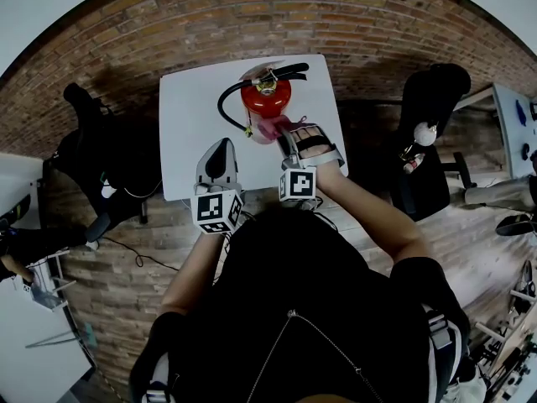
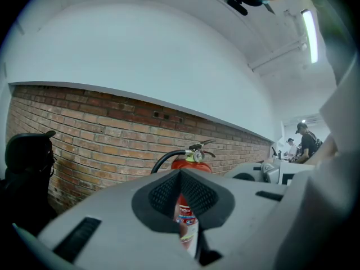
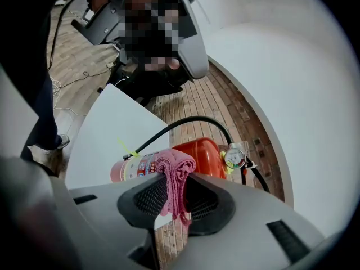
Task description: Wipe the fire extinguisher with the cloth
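Grip check first. Your right gripper (image 3: 175,180) is clamped on the pink cloth (image 3: 175,172), a folded wad bunched between its pads. That wad looks to be touching the near side of the fire extinguisher (image 3: 199,153), on the red body below the gauge (image 3: 233,157). Your left gripper (image 2: 180,176) is closed on nothing, pads meeting at the tips. It hangs near-left of the extinguisher and clear of it.

Here is how I'd play the wipe. Keep the squeeze firm so the cloth doesn't slip out under drag. Lay its broad fold against the curve rather than dabbing with an edge, and sweep round the body in overlapping passes. The extinguisher (image 1: 267,97) stands upright and loose, so a hard sideways push could slide or tip it. I'd judge light pressure the safe call, or bring the idle left gripper (image 1: 221,148) in to steady the top. Watch the black hose (image 3: 188,121) looping from the valve down the extinguisher's side, since the cloth could snag there.

Now the count, working outward:
- two grippers
- one cloth
- one extinguisher, with one hose and one gauge
- one white table (image 1: 189,133) beneath the extinguisher
- one brick wall (image 1: 252,23) behind it
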### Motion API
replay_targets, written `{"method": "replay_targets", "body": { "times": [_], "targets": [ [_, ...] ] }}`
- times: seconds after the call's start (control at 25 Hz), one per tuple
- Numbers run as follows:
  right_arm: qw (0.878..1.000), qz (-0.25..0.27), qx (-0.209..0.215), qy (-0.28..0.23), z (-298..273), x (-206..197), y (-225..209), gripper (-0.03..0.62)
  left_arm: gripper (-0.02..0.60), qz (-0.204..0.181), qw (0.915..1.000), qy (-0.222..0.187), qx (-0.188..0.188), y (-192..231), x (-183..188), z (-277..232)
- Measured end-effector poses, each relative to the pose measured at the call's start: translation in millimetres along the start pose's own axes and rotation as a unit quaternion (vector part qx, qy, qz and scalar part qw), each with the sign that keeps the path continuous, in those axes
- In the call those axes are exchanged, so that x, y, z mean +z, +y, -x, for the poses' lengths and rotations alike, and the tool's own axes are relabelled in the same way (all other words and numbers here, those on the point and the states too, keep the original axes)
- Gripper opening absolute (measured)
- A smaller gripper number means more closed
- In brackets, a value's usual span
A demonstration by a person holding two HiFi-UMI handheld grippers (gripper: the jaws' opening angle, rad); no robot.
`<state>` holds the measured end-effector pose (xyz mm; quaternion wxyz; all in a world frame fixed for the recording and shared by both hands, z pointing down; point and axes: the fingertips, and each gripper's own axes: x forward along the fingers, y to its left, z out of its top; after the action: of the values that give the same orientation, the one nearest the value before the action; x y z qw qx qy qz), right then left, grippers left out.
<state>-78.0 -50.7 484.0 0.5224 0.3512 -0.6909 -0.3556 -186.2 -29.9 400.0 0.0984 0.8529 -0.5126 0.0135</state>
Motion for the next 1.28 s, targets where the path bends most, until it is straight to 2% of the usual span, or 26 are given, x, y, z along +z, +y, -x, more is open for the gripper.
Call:
{"method": "replay_targets", "body": {
  "times": [0.64,1.0,1.16,1.28],
  "targets": [
    [0.999,-0.021,-0.047,0.003,26.3,11.9,-45.2,0.101,0.009,0.012,0.9999,-0.003,-0.01,4.3,-2.0,0.8],
    [0.997,-0.042,-0.063,0.015,32.3,14.3,-54.9,0.101,0.009,0.019,0.9995,0.004,-0.023,8.9,-5.5,1.4],
    [0.996,-0.058,-0.06,0.015,36.9,19.9,-53.0,0.101,0.009,0.02,0.9995,0.008,-0.024,15.9,-7.9,4.4],
    [0.996,-0.078,-0.034,0.013,34.6,26.2,-37.4,0.101,0.009,0.021,0.9995,0.009,-0.022,25.1,-8.0,7.4]
  ]
}}
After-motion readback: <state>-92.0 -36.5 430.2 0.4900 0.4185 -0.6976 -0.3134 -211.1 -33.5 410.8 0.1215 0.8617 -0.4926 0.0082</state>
